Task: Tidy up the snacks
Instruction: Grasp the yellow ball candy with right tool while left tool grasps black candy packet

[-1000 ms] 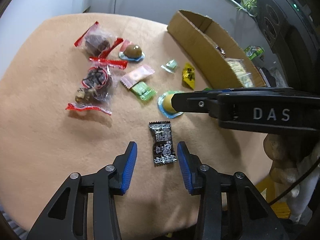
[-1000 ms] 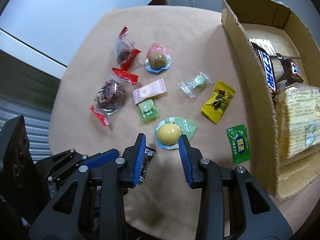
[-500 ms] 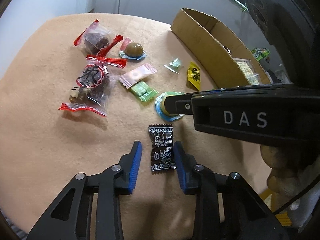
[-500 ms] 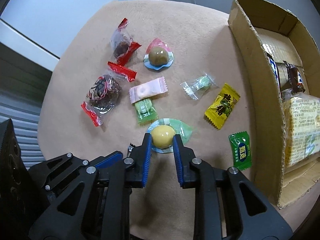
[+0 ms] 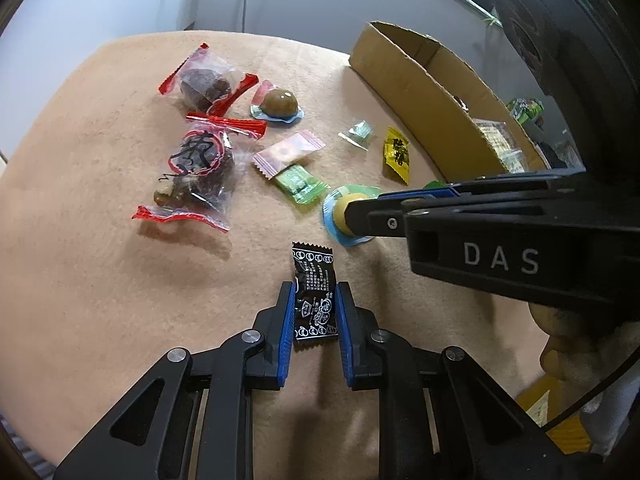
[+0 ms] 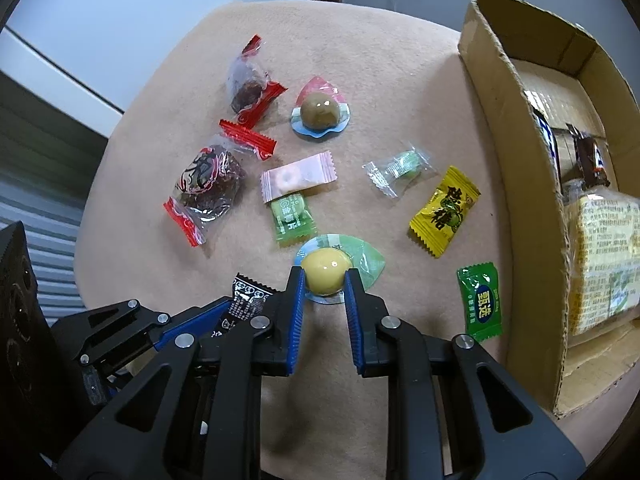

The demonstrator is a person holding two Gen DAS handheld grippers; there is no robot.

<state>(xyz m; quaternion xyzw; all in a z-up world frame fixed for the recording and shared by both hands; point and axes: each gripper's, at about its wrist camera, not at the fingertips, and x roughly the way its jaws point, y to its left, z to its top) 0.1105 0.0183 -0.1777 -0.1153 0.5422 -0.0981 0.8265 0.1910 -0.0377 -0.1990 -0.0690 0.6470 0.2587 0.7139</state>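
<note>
My left gripper [image 5: 313,301] is shut on a black candy wrapper [image 5: 313,292] lying on the tan cloth; the wrapper's far end shows in the right wrist view [image 6: 244,292]. My right gripper [image 6: 323,280] is shut on a yellow jelly cup [image 6: 324,272] with a green-blue foil rim, seen from the side in the left wrist view [image 5: 340,212]. A cardboard box [image 6: 516,120] at the right holds chocolate bars [image 6: 588,156] and a cracker pack [image 6: 604,252].
Loose snacks lie beyond the grippers: two red-ended date packs [image 6: 208,188], a brown jelly cup [image 6: 320,112], a pink candy [image 6: 298,176], green candies [image 6: 292,216], a clear mint [image 6: 402,166], a yellow candy [image 6: 446,208], a dark green candy [image 6: 480,304]. The cloth's edge [image 6: 96,184] curves at left.
Both grippers have closed: the left one moved forward and shut on the black wrapper, the right one shut on the yellow jelly cup.
</note>
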